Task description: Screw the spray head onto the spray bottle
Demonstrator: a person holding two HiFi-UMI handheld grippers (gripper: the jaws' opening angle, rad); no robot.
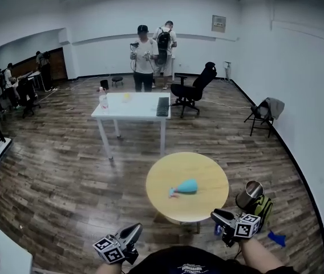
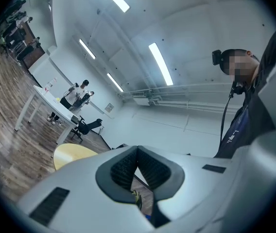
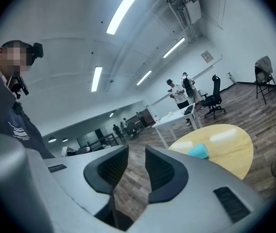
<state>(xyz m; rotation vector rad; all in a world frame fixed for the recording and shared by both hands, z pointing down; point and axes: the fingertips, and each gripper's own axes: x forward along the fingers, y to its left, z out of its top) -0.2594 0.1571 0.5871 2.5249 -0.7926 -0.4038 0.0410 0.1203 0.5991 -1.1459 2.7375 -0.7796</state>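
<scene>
The spray bottle (image 1: 187,186), a pale teal body, lies on its side on the round yellow table (image 1: 207,207), a little left of the tabletop's middle. In the head view its long axis runs nearly left to right: the rounded, wider end points right and the narrow end points left and slightly toward the person. At that narrow end there is a small darker blue bit with a light speck beside it, too small to tell whether it is the spray head or only the neck. In the right gripper view the bottle shows only as a teal wedge; the gripper's own body cuts off its lower part.

Both grippers are off the table and well apart from the bottle. The right gripper (image 1: 217,215) hangs over the table's near right edge, its ribbed pads (image 3: 110,168) a narrow gap apart with only floor showing between them. The left gripper (image 1: 134,230) is low and left of the table, its pads (image 2: 123,169) pressed together at the tips and holding nothing.

Just right of the table stand a shiny metal cup (image 1: 250,195) and a green and black bag (image 1: 263,208), partly hidden behind the right gripper's marker cube. Farther off are a white table (image 1: 133,112), an office chair (image 1: 193,90) and two standing people (image 1: 145,56)
</scene>
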